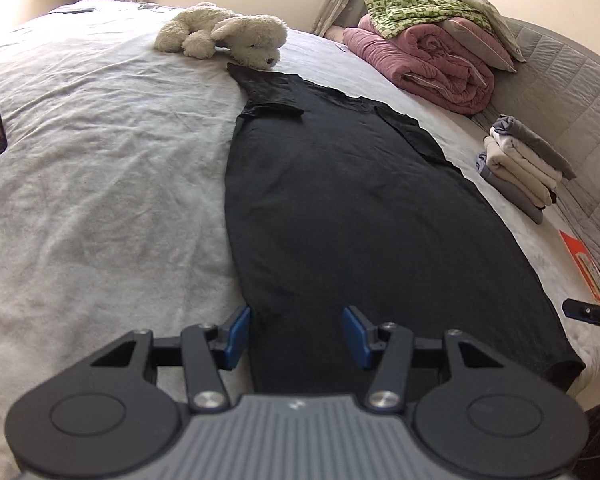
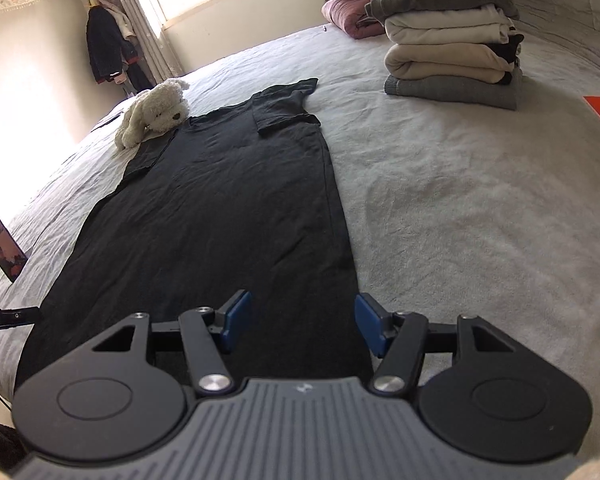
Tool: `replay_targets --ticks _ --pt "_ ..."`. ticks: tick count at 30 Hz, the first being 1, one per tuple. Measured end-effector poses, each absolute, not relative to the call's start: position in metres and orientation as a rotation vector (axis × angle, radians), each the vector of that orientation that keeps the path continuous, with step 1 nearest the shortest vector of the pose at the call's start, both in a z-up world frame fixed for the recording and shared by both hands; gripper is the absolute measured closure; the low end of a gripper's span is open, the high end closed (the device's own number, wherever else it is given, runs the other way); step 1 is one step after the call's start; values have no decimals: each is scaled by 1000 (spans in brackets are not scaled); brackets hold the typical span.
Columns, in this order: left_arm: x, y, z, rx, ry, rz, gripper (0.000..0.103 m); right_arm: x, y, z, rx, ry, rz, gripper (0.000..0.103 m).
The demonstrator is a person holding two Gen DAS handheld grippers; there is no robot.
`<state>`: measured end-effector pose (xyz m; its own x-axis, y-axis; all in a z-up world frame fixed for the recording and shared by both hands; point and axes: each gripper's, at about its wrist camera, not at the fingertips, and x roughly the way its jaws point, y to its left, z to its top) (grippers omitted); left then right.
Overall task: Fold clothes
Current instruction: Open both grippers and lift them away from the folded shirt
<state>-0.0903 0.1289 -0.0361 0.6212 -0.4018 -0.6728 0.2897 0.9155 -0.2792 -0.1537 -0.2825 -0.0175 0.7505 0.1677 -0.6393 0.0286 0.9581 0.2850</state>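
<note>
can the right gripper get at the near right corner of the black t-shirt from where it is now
Probably yes. The right gripper stands open just over the hem of the black cotton t-shirt, near its right edge, and nothing lies between them; only bare grey bedsheet beside it.

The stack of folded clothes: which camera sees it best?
The right wrist view. There the stack of folded clothes sits large and near, so you can tell its grey, white and cream layers apart. In the left wrist view the same stack is smaller, off at the right edge and stretched sideways.
</note>
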Motion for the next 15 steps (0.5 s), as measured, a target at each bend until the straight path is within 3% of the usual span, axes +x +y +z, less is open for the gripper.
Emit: replay_targets --ticks 8,15 --pt "-146 51 -44 65 742 -578 51 -178 -209 -27 35 738 262 41" --pt "-188 45 -46 238 756 -604 50 -211 -202 -35 -60 811 272 41"
